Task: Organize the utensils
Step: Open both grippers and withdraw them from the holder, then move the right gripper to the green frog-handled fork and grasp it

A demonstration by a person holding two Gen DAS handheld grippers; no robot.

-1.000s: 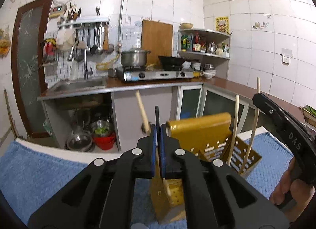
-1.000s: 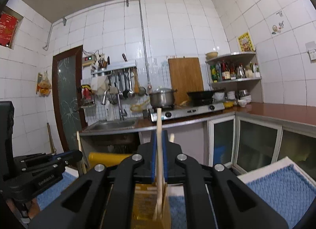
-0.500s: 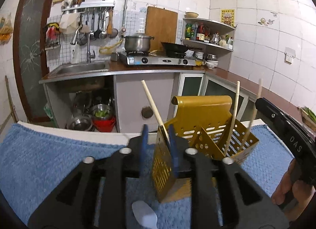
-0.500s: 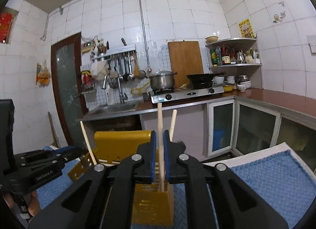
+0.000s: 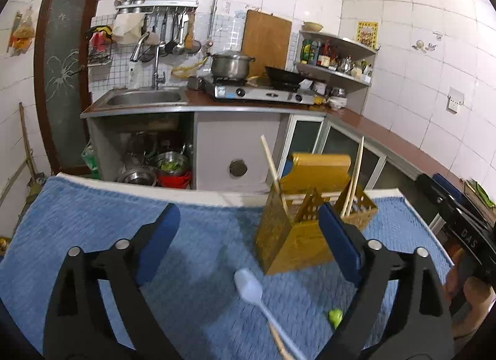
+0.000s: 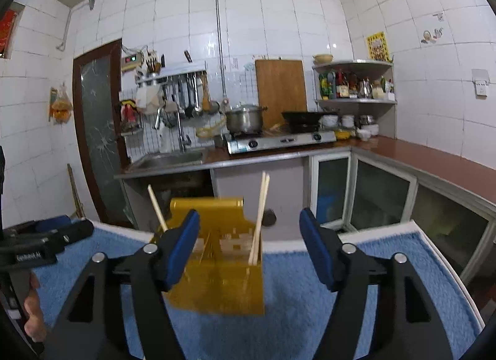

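Spoon (image 5: 254, 290) lies near, between spread left gripper (image 5: 248, 242) fingers — handle trailing nearward-right; right gripper (image 6: 249, 248) spread, empty.

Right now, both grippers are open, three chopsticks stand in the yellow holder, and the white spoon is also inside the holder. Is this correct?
Not quite: the white spoon is not in the yellow holder; the left wrist view shows it lying on the blue towel in front of it. The rest holds: left gripper and right gripper open, chopsticks standing inside.

Left wrist view looks down and forward over the blue towel (image 5: 93, 220). Right wrist view faces level toward the counter (image 6: 279, 155). Both close; both share the yellow utensil holder (image 5: 297, 242) at centre frame.
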